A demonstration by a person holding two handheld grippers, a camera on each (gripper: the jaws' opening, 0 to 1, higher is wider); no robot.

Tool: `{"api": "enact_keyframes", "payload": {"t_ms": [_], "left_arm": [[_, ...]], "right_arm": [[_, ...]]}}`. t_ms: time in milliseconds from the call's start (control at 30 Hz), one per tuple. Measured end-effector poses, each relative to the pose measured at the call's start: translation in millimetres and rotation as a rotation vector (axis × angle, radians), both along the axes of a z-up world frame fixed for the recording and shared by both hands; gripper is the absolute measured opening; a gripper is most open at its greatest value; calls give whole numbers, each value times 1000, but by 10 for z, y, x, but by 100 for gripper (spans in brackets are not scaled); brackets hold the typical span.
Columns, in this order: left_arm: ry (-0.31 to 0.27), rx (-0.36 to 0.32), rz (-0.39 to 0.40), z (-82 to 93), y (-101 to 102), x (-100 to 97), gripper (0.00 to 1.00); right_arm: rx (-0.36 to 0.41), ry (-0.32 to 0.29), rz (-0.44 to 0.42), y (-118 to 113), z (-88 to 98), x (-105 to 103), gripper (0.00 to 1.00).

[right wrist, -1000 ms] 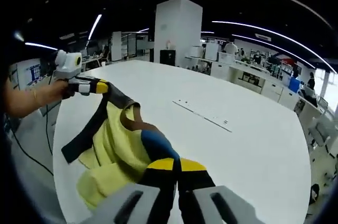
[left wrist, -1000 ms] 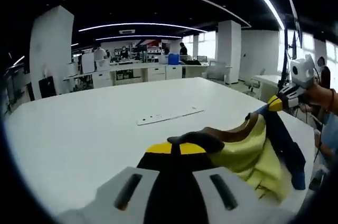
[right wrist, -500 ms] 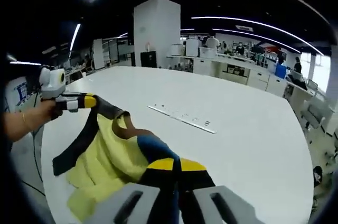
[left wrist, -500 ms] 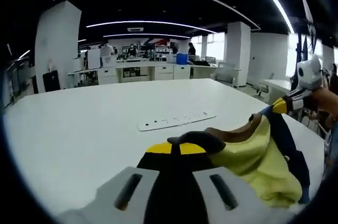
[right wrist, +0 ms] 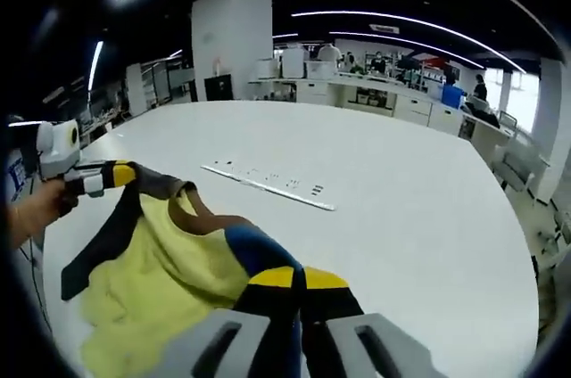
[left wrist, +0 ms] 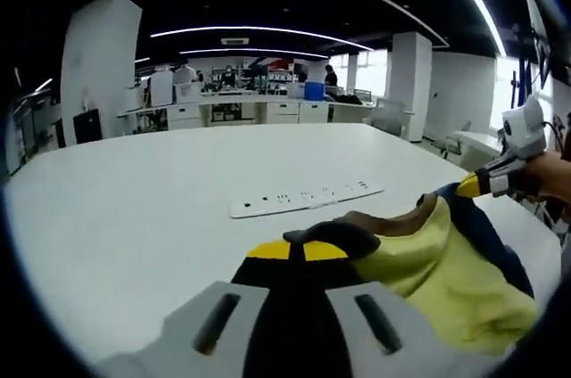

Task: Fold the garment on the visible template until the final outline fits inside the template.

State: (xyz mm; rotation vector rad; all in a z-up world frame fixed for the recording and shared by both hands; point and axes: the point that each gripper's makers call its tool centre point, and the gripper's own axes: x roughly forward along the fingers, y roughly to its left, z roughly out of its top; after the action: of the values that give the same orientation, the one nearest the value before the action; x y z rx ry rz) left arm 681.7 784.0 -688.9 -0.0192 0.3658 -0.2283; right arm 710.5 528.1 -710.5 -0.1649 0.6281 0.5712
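Yellow garment pinched between fingers (both grippers).

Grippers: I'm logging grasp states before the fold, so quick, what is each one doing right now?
Left gripper: shut on the garment's dark collar edge.
Right gripper: shut on the garment's blue edge.

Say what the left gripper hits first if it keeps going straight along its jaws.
Probably the white power strip lying on the table, though depth is unclear. The left gripper is shut on the garment and points across the tabletop toward the strip; nothing else shows in between.
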Motion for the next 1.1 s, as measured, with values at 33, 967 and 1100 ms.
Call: {"api": "enact_keyframes", "payload": {"t_ms": [33,967,1100], "left_arm": [[7,-3,1,-30,1,14,0],[161,51,12,-663,129,146,12],[151,40,22,-595,188,138,21]], "right_arm": [[3,11,-1,-2,-31,12,0],[-3,130,-15,32,-525,104,14],[-16,121,-33,-20,-486,131,26]]}}
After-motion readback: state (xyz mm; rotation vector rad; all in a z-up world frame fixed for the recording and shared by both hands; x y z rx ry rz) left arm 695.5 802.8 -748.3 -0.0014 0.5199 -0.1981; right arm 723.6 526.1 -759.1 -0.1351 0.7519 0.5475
